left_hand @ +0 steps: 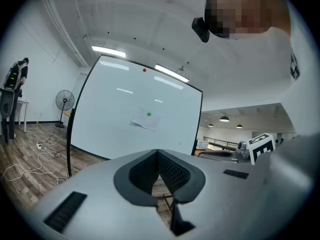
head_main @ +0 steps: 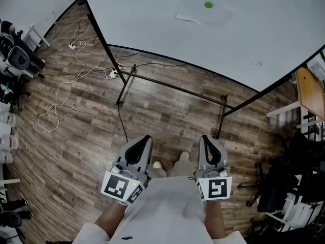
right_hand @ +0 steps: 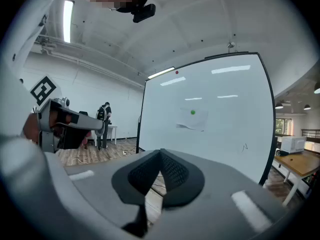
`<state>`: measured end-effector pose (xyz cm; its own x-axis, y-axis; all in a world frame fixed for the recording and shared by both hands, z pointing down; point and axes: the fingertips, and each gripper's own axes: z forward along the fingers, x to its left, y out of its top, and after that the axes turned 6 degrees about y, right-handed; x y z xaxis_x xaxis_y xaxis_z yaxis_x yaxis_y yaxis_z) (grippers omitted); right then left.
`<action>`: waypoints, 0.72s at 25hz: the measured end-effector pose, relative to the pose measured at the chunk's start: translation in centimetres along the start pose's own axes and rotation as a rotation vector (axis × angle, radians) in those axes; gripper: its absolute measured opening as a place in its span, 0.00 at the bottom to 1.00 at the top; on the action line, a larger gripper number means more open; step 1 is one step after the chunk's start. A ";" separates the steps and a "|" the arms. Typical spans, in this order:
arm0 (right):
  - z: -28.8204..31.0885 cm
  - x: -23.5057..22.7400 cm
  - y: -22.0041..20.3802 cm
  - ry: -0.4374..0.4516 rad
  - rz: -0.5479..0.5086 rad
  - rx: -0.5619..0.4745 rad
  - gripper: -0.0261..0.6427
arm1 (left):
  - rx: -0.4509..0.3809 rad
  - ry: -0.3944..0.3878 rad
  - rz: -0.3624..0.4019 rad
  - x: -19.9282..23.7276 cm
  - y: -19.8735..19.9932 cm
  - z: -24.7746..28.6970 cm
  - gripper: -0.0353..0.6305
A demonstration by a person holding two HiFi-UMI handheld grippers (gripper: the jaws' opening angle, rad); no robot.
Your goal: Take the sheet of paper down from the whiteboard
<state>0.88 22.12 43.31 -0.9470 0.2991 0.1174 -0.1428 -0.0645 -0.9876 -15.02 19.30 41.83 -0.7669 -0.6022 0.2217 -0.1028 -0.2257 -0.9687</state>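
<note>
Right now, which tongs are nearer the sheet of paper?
Right, narrowly. In the head view the right tongs sit roughly below the sheet of paper; the left tongs lie off to its left. Both are far back.

Bright, even indoor light from ceiling strip lamps point(right_hand: 68, 21); their reflections streak the whiteboard point(left_hand: 110, 126); both gripper views bulge strongly, corners black; head view sharp; shadows soft.
</note>
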 end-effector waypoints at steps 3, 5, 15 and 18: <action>-1.6 0.0 0.7 0.009 0.015 -0.015 0.06 | -0.003 0.006 -0.002 -1.3 -0.2 -0.9 0.06; -2.7 -0.2 1.0 0.014 0.018 -0.022 0.06 | 0.000 0.009 -0.006 -2.4 -0.3 -1.2 0.06; -6.1 -3.7 1.7 0.048 0.044 -0.069 0.06 | -0.017 0.023 -0.028 -7.6 -0.3 0.4 0.06; -6.6 -5.4 1.4 0.052 0.037 -0.076 0.06 | -0.019 0.034 -0.033 -8.9 -0.6 1.6 0.06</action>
<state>7.73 26.69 40.64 -0.9347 0.3472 0.0768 -0.0837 -0.0049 -0.9965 -7.11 23.57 40.60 -0.7839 -0.5685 0.2496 -0.1396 -0.2303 -0.9631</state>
